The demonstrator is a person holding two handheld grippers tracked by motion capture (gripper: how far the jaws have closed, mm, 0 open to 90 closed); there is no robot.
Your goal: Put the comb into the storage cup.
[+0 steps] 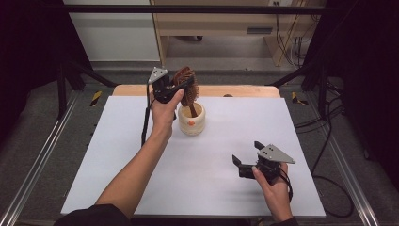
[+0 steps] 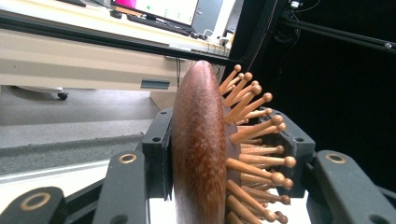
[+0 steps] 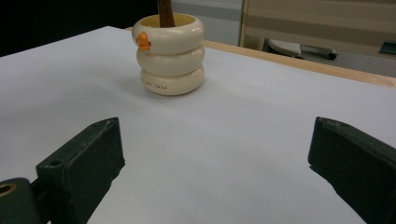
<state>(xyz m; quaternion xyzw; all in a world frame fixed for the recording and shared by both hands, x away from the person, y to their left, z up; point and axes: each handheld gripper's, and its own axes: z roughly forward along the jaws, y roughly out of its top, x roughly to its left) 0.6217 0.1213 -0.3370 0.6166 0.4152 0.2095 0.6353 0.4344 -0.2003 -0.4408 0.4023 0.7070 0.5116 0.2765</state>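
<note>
A wooden hairbrush (image 1: 186, 84) with peg bristles stands upright, its handle (image 1: 192, 111) down inside a cream ringed cup (image 1: 191, 121) at the table's far middle. My left gripper (image 1: 181, 87) is shut on the brush head; in the left gripper view the brush (image 2: 198, 149) is clamped between the two black jaws, bristles (image 2: 254, 140) toward the right jaw. My right gripper (image 1: 246, 155) rests near the front right of the table, open with nothing between its jaws. The right gripper view shows the cup (image 3: 170, 53) with an orange duck bill and the brush handle (image 3: 165, 12) rising from it.
The white table top (image 1: 211, 155) has a wooden strip (image 1: 235, 91) along its far edge. Black frame legs and cables stand at both sides. A desk with a monitor (image 2: 163, 9) lies beyond the table.
</note>
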